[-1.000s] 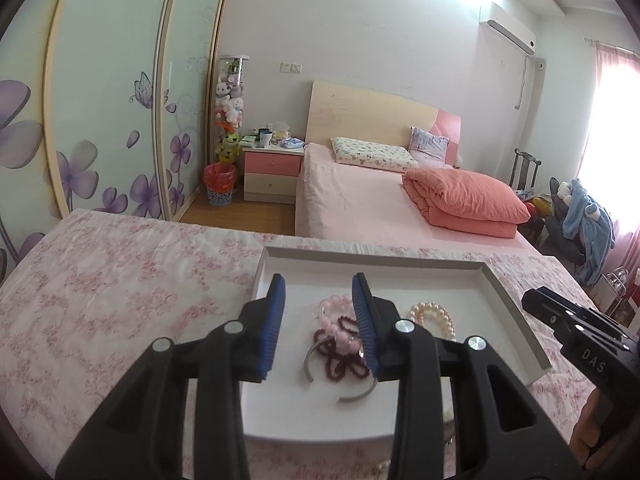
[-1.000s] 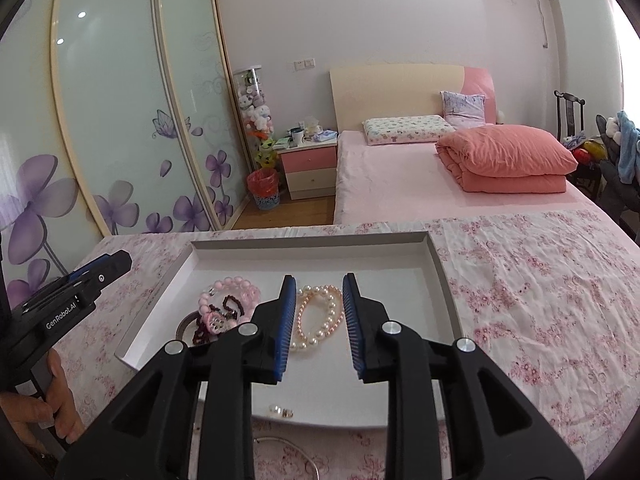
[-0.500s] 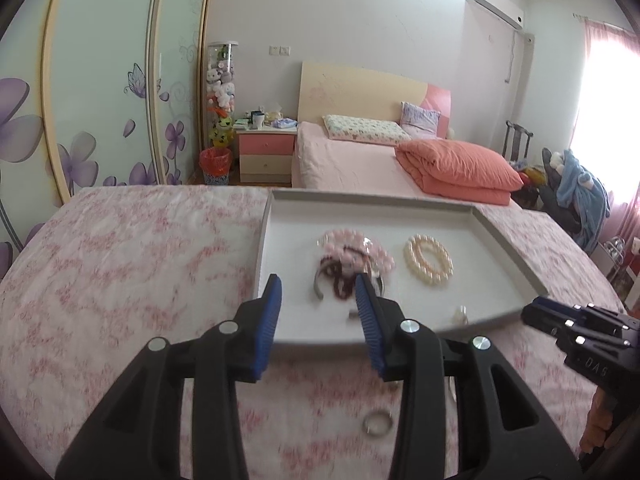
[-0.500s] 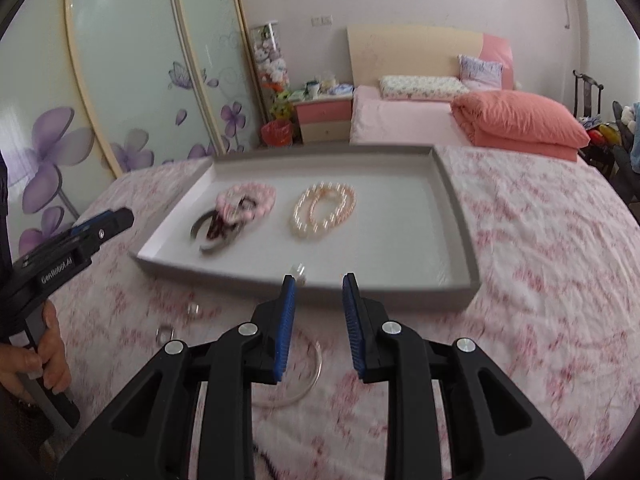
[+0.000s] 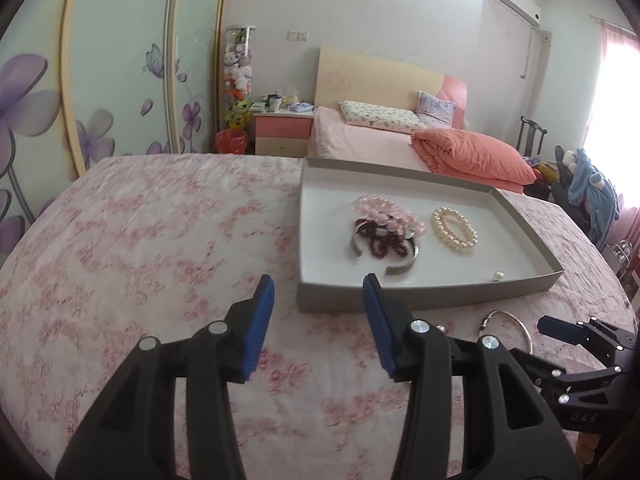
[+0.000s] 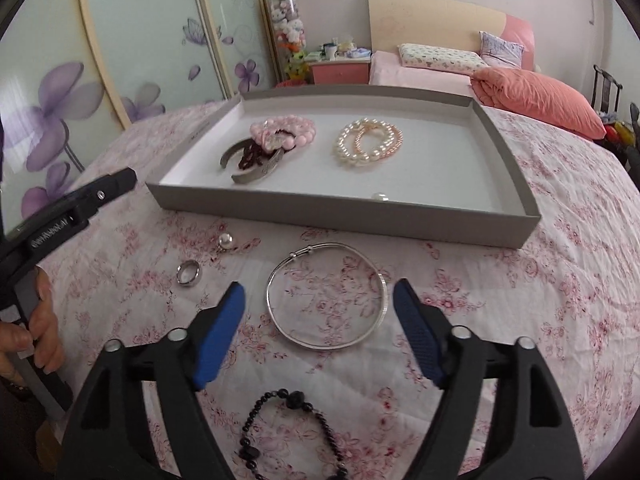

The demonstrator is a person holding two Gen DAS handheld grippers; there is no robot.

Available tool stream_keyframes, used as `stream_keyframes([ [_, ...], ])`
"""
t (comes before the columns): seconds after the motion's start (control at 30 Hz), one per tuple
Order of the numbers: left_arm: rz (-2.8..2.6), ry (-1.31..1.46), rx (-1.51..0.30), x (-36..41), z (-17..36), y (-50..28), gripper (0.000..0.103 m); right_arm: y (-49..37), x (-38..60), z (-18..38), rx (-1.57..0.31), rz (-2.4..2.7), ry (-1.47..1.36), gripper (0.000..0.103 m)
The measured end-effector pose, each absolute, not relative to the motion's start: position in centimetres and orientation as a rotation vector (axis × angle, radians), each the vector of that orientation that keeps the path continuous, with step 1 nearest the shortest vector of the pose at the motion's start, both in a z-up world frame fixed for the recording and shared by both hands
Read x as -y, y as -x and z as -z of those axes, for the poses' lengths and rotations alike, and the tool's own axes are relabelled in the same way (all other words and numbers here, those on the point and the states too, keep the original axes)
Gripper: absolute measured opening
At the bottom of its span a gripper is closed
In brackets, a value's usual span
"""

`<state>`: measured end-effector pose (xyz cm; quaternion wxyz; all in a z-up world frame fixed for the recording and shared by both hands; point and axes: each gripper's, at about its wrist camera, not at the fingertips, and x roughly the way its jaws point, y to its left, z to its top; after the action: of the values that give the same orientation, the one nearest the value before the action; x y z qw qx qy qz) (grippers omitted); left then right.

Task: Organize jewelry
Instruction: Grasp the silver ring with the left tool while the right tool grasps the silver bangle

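Pulled back from the tray [image 6: 516,184] it hovered over a second ago, the right gripper [image 6: 318,308] has just sprung its jaws wide and empty, the silver bangle [image 6: 326,294] lying directly ahead between them on the bedspread, apparently the next pickup.

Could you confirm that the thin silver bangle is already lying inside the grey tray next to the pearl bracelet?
Not quite: the thin silver bangle lies on the floral bedspread in front of the grey tray, as the right wrist view shows. The pearl bracelet is inside the tray.
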<state>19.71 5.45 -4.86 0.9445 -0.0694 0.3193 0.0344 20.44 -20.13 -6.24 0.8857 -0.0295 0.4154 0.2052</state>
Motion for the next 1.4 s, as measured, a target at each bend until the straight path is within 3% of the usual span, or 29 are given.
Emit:
stream_keyframes([
  [0.23,-0.072,0.138,-0.659,-5.8,5.1,-19.6,0.047,-21.0,19.0,7.5,-0.898,-0.376,0.151,0.079],
  [0.27,-0.07,0.136,-0.66,-5.7,5.2,-19.6,0.048,-20.9,19.2,7.5,-0.895,-0.374,0.147,0.073],
  [0.73,0.085,0.068,-0.733,-2.5,5.6,-19.3,0.056,-22.6,26.6,7.5,-0.91,-0.181,0.057,0.072],
  [1.17,0.165,-0.088,-0.88,2.4,8.9,-19.8,0.056,-23.0,28.1,7.7,-0.906,-0.138,0.031,0.073],
  [1.4,0.139,-0.076,-0.901,2.4,9.4,-20.1,0.048,-23.0,28.1,7.7,-0.906,-0.137,0.031,0.073],
])
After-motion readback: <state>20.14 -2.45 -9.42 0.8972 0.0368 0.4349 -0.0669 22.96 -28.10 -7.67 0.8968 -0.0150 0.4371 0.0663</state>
